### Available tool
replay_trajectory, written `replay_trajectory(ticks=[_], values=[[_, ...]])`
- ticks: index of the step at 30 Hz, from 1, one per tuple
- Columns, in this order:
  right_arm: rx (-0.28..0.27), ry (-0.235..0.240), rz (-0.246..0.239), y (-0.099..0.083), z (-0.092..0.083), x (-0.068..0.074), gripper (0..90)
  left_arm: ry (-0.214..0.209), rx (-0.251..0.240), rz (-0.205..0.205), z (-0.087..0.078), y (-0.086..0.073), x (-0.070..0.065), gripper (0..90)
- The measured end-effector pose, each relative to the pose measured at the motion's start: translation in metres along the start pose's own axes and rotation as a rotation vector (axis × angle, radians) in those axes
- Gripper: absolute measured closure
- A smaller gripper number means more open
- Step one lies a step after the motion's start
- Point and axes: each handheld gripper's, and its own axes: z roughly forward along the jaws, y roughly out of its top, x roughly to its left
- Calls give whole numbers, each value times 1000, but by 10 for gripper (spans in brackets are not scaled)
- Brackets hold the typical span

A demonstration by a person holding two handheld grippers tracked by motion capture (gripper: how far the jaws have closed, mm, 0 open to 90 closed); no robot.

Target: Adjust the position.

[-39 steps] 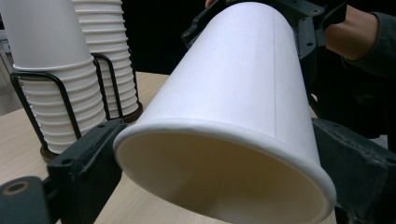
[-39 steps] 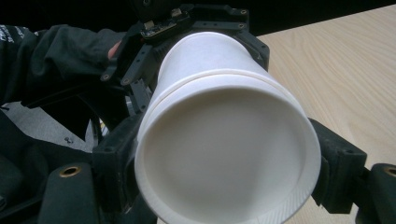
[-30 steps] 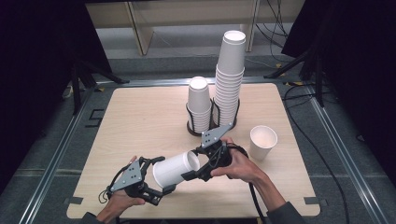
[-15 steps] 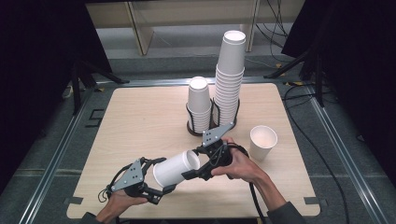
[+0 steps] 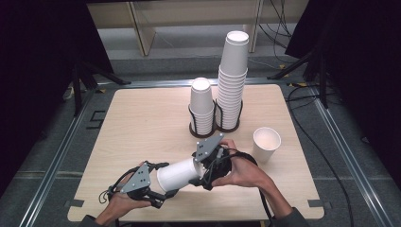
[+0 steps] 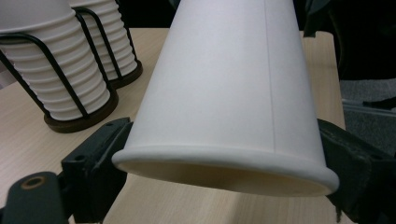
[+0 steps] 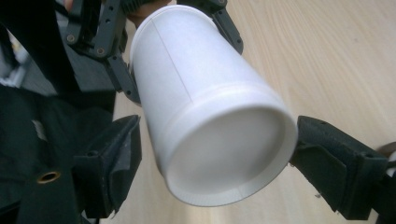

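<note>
1. White paper cup [image 5: 177, 175]: it lies on its side in the air just above the pale wooden table [image 5: 142, 123], at the table's 6 o'clock edge. Its rim points toward 8 o'clock and its base toward 2 o'clock, and it spans the gap between the two claws.
2. The left claw [image 5: 162, 179] has just been closing with the cup between its jaws. In the left gripper view the jaws sit against the wall of the cup [image 6: 233, 93] on both sides, just behind the rim, so it grips the cup.
3. The right claw [image 5: 201, 170] flanks the base. In the right gripper view its jaws stand very near both sides of the cup [image 7: 210, 130], but I cannot tell whether they press on it.
4. The step in hand looks like passing the cup from one claw to the other. The left grip should be light, because the paper near the rim will probably buckle under a hard squeeze.
5. It is best to confirm the left hold before the right claw lets go, then draw the right claw straight off along the cup's axis toward 2 o'clock.
6. That path needs to stay low and short. The lone white paper cup [image 5: 266, 143] stands upright at 2 o'clock, and the two stacks of white paper cups [image 5: 232, 80] in black wire holders at 12 o'clock could tip if knocked.
</note>
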Motion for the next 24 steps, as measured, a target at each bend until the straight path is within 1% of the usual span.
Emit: replay_trajectory(ticks=[1, 2, 3, 4, 5, 6, 7, 8, 10, 11, 12, 13, 14, 15, 16, 17, 18, 19, 23, 24], values=[[16, -6, -5, 3, 0, 3, 170, -1, 13, 6, 0, 0, 0, 118], [43, -20, 5, 5, 0, 7, 167, -3, 10, 10, 2, 0, -1, 118], [59, -21, -9, 6, 1, 9, 165, -5, 19, 13, 2, 0, -1, 118], [71, -28, -33, 8, 4, 10, 168, -1, 36, 20, 2, 0, -2, 118], [77, -31, -36, 8, 6, 11, 168, -7, 34, 20, 3, 0, -2, 118], [92, -31, -46, 9, 8, 11, 171, -1, 58, 25, 3, 0, -3, 117], [96, -28, -70, 9, 11, 11, 176, -1, 69, 39, 3, 0, -2, 117], [105, -27, -73, 10, 13, 12, 176, -3, 64, 28, 4, 0, -4, 117], [123, -18, -89, 11, 18, 13, 176, -2, 89, 45, 5, 0, -4, 117], [134, -21, -95, 11, 20, 14, 175, -2, 103, 51, 4, 1, -5, 117], [142, -15, -99, 11, 21, 15, 178, -3, 91, 50, 6, 0, -5, 116], [148, -13, -105, 11, 23, 14, 186, -9, 111, 62, 5, 0, -5, 116], [156, -17, -104, 11, 25, 15, 183, -11, 105, 65, 6, 0, -5, 116], [166, -10, -105, 11, 26, 16, 178, -7, 127, 71, 5, 1, -6, 115], [175, -10, -118, 11, 28, 16, 178, -7, 132, 79, 5, 2, -6, 115], [182, -8, -116, 10, 29, 16, 178, -11, 136, 83, 5, 2, -6, 115], [191, -16, -131, 10, 31, 16, 177, -12, 126, 77, 6, 1, -7, 114], [201, -17, -148, 9, 33, 16, 177, -14, 128, 75, 6, 1, -7, 115], [235, -22, -160, 8, 40, 18, 177, -25, 134, 88, 5, 1, -8, 116], [236, -18, -166, 7, 42, 18, 176, -33, 120, 83, 6, 1, -8, 116]])
